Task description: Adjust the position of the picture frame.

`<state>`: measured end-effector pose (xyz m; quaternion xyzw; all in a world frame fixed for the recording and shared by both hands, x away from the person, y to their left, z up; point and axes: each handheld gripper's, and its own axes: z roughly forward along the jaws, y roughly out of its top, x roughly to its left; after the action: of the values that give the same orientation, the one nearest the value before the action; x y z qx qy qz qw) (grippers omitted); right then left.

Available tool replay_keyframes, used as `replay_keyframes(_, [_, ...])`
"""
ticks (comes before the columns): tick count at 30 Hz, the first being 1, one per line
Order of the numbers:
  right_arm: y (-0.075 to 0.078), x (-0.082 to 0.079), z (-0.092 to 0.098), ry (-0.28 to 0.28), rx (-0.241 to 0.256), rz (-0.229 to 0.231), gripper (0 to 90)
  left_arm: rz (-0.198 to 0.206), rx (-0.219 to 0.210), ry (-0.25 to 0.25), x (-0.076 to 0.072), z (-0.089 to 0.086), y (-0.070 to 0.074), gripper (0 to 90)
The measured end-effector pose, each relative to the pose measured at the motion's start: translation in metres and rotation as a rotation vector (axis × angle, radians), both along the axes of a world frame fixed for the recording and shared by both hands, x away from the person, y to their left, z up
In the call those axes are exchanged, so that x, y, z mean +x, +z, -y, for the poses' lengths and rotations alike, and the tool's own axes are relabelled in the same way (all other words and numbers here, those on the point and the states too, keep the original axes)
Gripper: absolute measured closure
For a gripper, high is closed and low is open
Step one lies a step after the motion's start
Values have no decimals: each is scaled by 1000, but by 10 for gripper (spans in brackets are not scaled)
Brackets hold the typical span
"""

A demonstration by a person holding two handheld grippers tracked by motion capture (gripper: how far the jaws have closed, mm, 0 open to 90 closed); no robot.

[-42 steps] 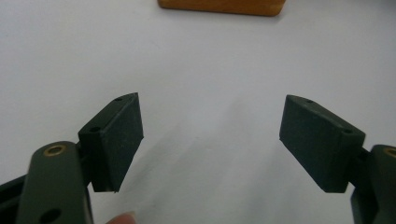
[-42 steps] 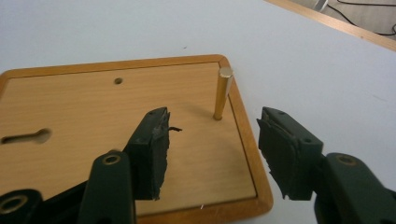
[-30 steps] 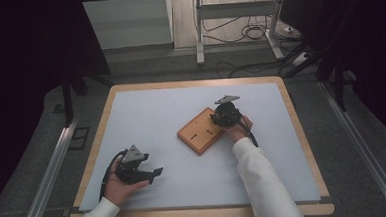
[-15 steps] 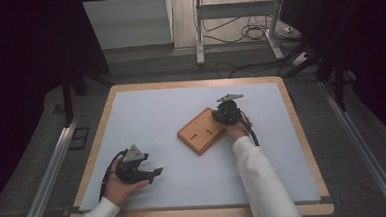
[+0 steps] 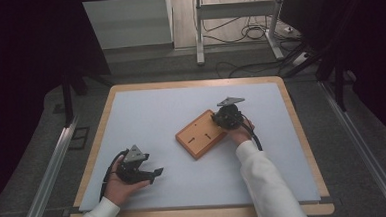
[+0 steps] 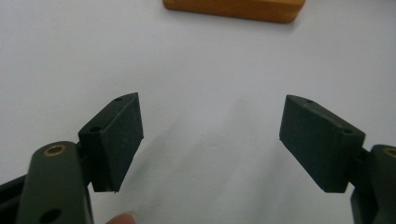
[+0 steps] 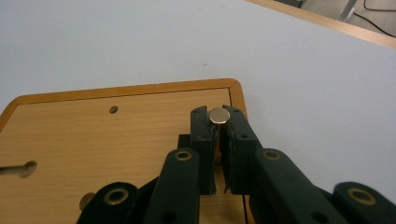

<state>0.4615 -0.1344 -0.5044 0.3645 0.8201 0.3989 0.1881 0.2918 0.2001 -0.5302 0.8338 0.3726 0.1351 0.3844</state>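
Observation:
A flat wooden board (image 5: 201, 134) with slots and small holes lies near the middle of the table. My right gripper (image 7: 217, 122) is over the board's (image 7: 116, 144) far right corner, shut on a small round brass-coloured coin (image 7: 218, 115) held on edge between the jaw tips. In the high view that gripper (image 5: 226, 117) sits at the board's right end, held by a hand in a white sleeve. My left gripper (image 6: 210, 135) rests near the table's front left (image 5: 149, 175), its jaws wide open with nothing between them, and the board's edge (image 6: 233, 9) lies well ahead of it.
The table has a pale blue-grey mat (image 5: 146, 121) framed by a wooden rim (image 5: 194, 83). Beyond it are a metal stand (image 5: 236, 11) and cables (image 5: 252, 33) on the floor. Metal rails (image 5: 49, 171) run along both sides.
The right gripper has shifted slightly over the board's right end. The left gripper has stayed in place.

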Motion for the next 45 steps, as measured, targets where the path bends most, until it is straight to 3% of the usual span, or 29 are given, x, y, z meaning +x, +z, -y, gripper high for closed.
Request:
replay_keyframes(6, [-1, -28, -7, 71, 16, -2, 838, 4, -3, -2, -1, 0, 1, 208])
replay_keyframes(16, [-6, -55, -10, 132, 41, -26, 838, 11, -8, -7, -2, 0, 2, 206])
replay_keyframes(22, [-7, -62, -14, 155, 36, -35, 839, 10, -5, -7, -2, 1, 2, 206])
replay_keyframes(32, [-14, -58, -18, 143, 33, -58, 829, 12, -6, -4, -2, 0, 2, 206])
replay_keyframes(33, [-13, -59, -18, 139, 35, -61, 792, 13, -6, -4, -2, 0, 2, 206])
replay_keyframes(34, [-10, -61, -16, 109, 44, -46, 585, 14, -6, -4, -2, 0, 2, 206])
replay_keyframes(36, [-5, -66, -13, 79, 31, -11, 474, 16, -9, 0, -2, -1, 3, 206])
replay_keyframes(37, [-5, -66, -13, 79, 31, -11, 474, 16, -9, 0, -2, -1, 3, 206])
replay_keyframes(38, [-2, -72, -7, 47, 48, -5, 370, 17, -9, 3, -2, -1, 3, 206])
replay_keyframes(45, [1, -97, 20, 13, 41, -12, 290, 22, -20, 16, 1, -1, 4, 206])
